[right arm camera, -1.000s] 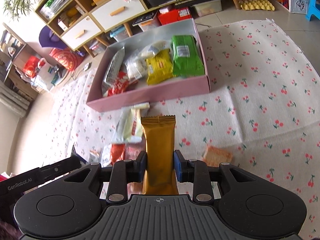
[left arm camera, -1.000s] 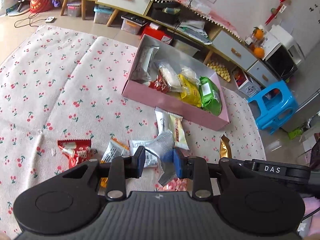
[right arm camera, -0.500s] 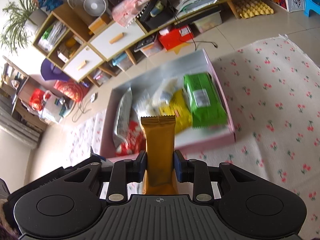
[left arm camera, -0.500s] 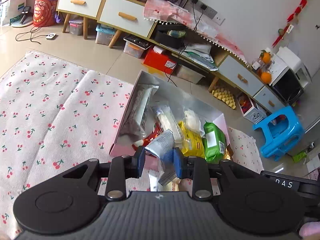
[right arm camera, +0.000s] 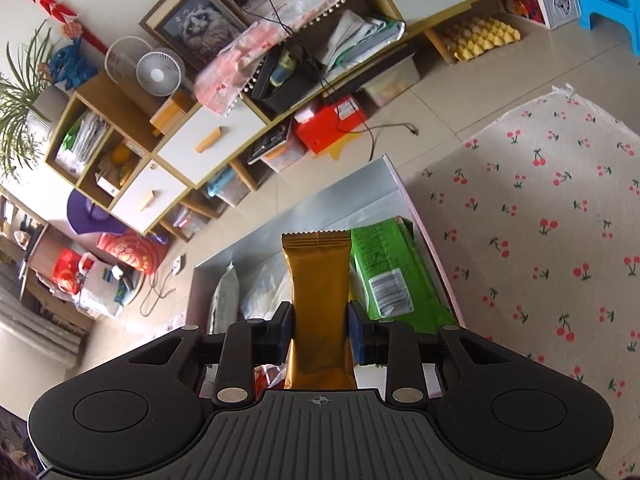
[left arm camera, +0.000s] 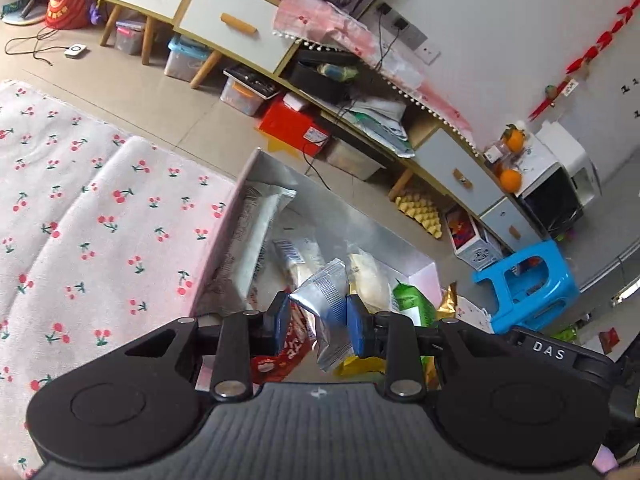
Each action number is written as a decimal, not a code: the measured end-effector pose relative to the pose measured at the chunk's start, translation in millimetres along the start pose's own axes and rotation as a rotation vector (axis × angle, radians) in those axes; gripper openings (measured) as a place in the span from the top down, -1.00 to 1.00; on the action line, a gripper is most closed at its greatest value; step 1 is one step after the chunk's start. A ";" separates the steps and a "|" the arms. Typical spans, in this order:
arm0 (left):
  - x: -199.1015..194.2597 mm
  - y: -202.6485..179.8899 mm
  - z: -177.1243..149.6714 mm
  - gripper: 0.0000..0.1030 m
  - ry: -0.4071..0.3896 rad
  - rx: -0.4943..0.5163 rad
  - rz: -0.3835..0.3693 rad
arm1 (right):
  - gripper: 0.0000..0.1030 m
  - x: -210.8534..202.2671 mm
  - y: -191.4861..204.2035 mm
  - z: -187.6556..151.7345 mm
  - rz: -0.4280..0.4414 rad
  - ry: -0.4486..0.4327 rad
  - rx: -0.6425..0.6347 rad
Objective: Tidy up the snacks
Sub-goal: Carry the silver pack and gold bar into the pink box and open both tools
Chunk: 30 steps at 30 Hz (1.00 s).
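Observation:
My left gripper [left arm camera: 318,326] is shut on a silver snack packet [left arm camera: 326,300] and holds it above the pink box [left arm camera: 240,184], over the snacks inside. My right gripper [right arm camera: 318,332] is shut on a gold snack bar [right arm camera: 318,280] that stands upright between the fingers, above the same box [right arm camera: 396,176]. In the box lie a long white packet [left arm camera: 260,228], a green packet [right arm camera: 384,268], a red packet [left arm camera: 288,354] and pale packets [right arm camera: 264,292]. The gold bar's tip also shows in the left wrist view [left arm camera: 448,302].
The box sits on a cherry-print cloth [left arm camera: 80,220] that reaches to its right side too [right arm camera: 540,220]. Beyond the box are tiled floor, a low cabinet with drawers [left arm camera: 224,20], a red box [right arm camera: 332,122] and a blue stool [left arm camera: 528,280].
Both grippers have risen and moved forward from the loose snacks on the cloth to above the box, each keeping its packet. The loose snacks on the cloth have dropped out of view.

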<state>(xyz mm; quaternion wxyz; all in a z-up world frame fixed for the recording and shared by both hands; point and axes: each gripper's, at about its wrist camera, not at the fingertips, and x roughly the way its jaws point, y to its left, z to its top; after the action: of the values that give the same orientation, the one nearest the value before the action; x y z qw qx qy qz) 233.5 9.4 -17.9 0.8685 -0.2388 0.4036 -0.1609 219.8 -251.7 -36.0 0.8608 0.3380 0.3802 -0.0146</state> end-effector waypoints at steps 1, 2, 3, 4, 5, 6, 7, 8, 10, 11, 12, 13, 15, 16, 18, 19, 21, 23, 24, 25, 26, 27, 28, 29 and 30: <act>2.9 -5.4 -2.0 0.46 0.010 0.030 -0.010 | 0.46 1.6 0.7 -1.1 -0.003 -0.009 -0.012; 5.8 -10.4 -4.0 0.46 0.018 0.060 -0.016 | 0.46 2.9 1.7 -2.2 -0.004 -0.015 -0.026; 7.7 -15.2 -6.7 0.46 0.023 0.088 -0.015 | 0.46 4.3 2.7 -3.6 -0.007 -0.020 -0.040; 9.5 -18.7 -9.1 0.46 0.028 0.111 -0.011 | 0.46 5.3 3.6 -5.0 -0.010 -0.024 -0.052; 10.9 -21.4 -11.1 0.46 0.032 0.130 -0.005 | 0.46 6.1 4.0 -6.2 -0.012 -0.029 -0.063; 12.2 -22.4 -12.5 0.46 0.033 0.148 0.001 | 0.45 6.5 4.0 -7.3 -0.014 -0.035 -0.071; 13.0 -23.3 -13.5 0.46 0.029 0.166 0.009 | 0.45 6.8 4.2 -8.2 -0.018 -0.041 -0.082; 13.2 -24.1 -14.5 0.46 0.025 0.185 0.019 | 0.45 7.2 4.4 -8.9 -0.024 -0.047 -0.093; 14.2 -26.4 -15.7 0.45 0.018 0.224 0.044 | 0.45 8.4 4.2 -9.8 -0.037 -0.053 -0.112; 14.9 -26.7 -16.3 0.45 0.017 0.240 0.053 | 0.45 9.1 3.9 -10.3 -0.039 -0.053 -0.117; 15.5 -27.1 -17.0 0.44 0.018 0.253 0.060 | 0.43 10.0 3.7 -10.8 -0.042 -0.051 -0.119; 16.2 -27.2 -17.3 0.43 0.021 0.260 0.068 | 0.43 10.9 3.4 -11.4 -0.045 -0.046 -0.121; 16.6 -27.0 -17.2 0.41 0.025 0.267 0.076 | 0.38 11.6 3.1 -12.4 -0.036 -0.041 -0.121; 16.6 -27.0 -17.1 0.41 0.024 0.268 0.076 | 0.37 11.4 3.5 -12.7 -0.033 -0.041 -0.120; 15.8 -27.5 -17.1 0.33 0.024 0.274 0.082 | 0.32 10.8 4.3 -12.7 -0.030 -0.036 -0.120; 15.6 -28.8 -17.4 0.32 0.023 0.279 0.084 | 0.29 10.1 4.5 -12.7 -0.027 -0.036 -0.120; 15.4 -30.2 -17.8 0.25 0.024 0.287 0.088 | 0.20 8.7 4.1 -12.1 -0.017 -0.036 -0.117; 16.0 -31.4 -19.1 0.15 0.028 0.295 0.094 | 0.17 7.2 4.3 -11.7 -0.015 -0.035 -0.118; 15.6 -31.4 -19.6 0.12 0.027 0.298 0.097 | 0.16 6.6 4.1 -11.4 -0.015 -0.035 -0.117; 15.4 -31.2 -19.9 0.09 0.029 0.300 0.100 | 0.16 6.4 4.1 -11.2 -0.016 -0.034 -0.116; 14.8 -31.1 -20.1 0.07 0.031 0.302 0.103 | 0.16 5.0 4.2 -10.6 -0.018 -0.033 -0.114; 13.8 -31.1 -20.9 0.05 0.033 0.303 0.106 | 0.15 3.2 4.5 -10.2 -0.021 -0.033 -0.114; 12.6 -31.5 -21.5 0.02 0.034 0.306 0.111 | 0.15 1.1 4.7 -10.1 -0.022 -0.035 -0.115; 11.0 -31.7 -22.0 0.00 0.034 0.306 0.116 | 0.12 -1.4 4.4 -9.7 -0.024 -0.038 -0.116; 9.0 -32.2 -22.8 -0.06 0.033 0.305 0.122 | 0.02 -4.2 4.7 -9.6 -0.026 -0.040 -0.116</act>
<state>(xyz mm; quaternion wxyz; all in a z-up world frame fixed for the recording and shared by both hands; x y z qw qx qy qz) 218.5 -28.2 -18.7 0.8961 -0.0765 0.4022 -0.1713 211.9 -243.4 -35.2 0.8863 0.2821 0.3672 -0.0103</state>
